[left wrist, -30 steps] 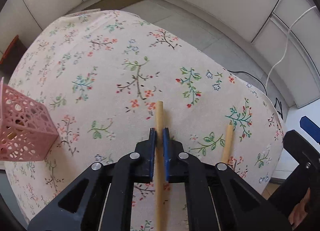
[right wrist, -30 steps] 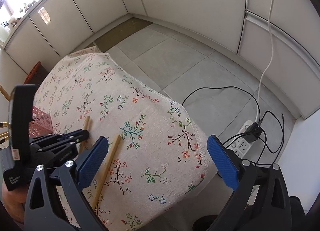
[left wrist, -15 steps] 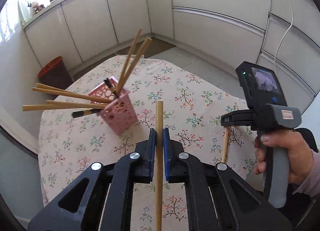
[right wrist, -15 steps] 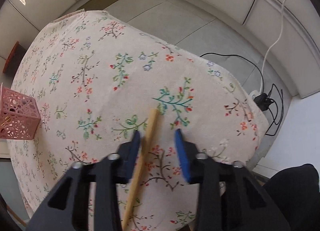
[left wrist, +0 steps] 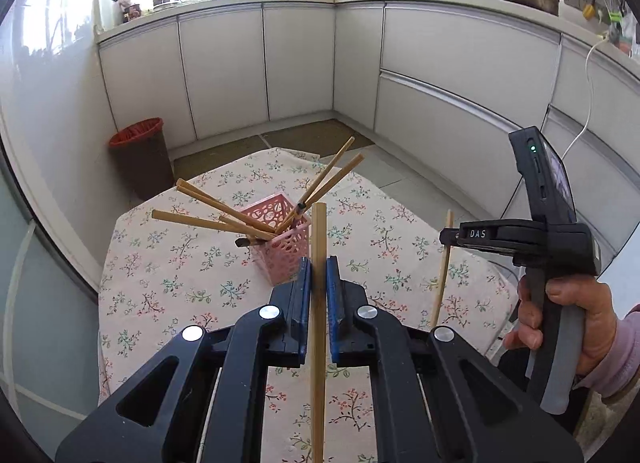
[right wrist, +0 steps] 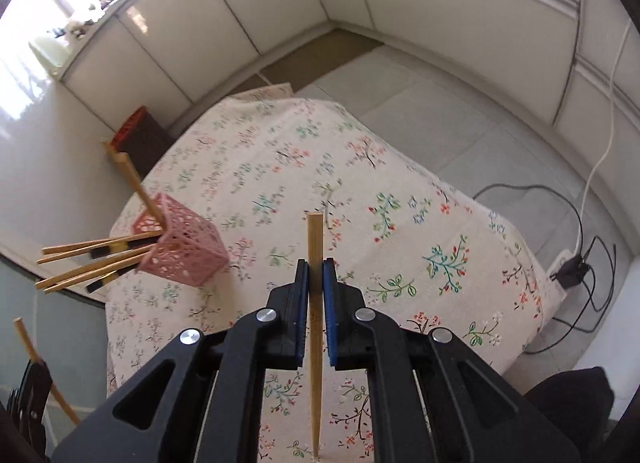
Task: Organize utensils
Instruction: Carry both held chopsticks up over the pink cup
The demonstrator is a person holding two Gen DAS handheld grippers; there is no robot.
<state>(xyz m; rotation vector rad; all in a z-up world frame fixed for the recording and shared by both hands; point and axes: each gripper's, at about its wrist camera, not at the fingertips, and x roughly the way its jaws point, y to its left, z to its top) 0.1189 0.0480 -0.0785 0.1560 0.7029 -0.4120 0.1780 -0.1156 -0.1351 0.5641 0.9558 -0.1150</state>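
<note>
My left gripper (left wrist: 318, 279) is shut on a wooden chopstick (left wrist: 319, 239) and holds it above the floral tablecloth (left wrist: 168, 263). A pink lattice holder (left wrist: 286, 239) with several chopsticks leaning out stands just beyond it. My right gripper (right wrist: 315, 279) is shut on a second chopstick (right wrist: 315, 247), lifted off the cloth. The right gripper also shows in the left wrist view (left wrist: 448, 237), to the right, with its chopstick (left wrist: 443, 271). In the right wrist view the holder (right wrist: 180, 247) stands to the left, and the left gripper's chopstick (right wrist: 28, 343) shows at the far left.
A red-rimmed bin (left wrist: 140, 155) stands on the floor beyond the table. White cabinets (left wrist: 440, 75) run around the room. A power strip and cables (right wrist: 572, 271) lie on the floor to the right of the table's edge (right wrist: 540, 303).
Both grippers have risen and tilted up from the cloth. The right gripper has shut on the second chopstick and lifted it. The left still holds its chopstick, now nearer the holder.
</note>
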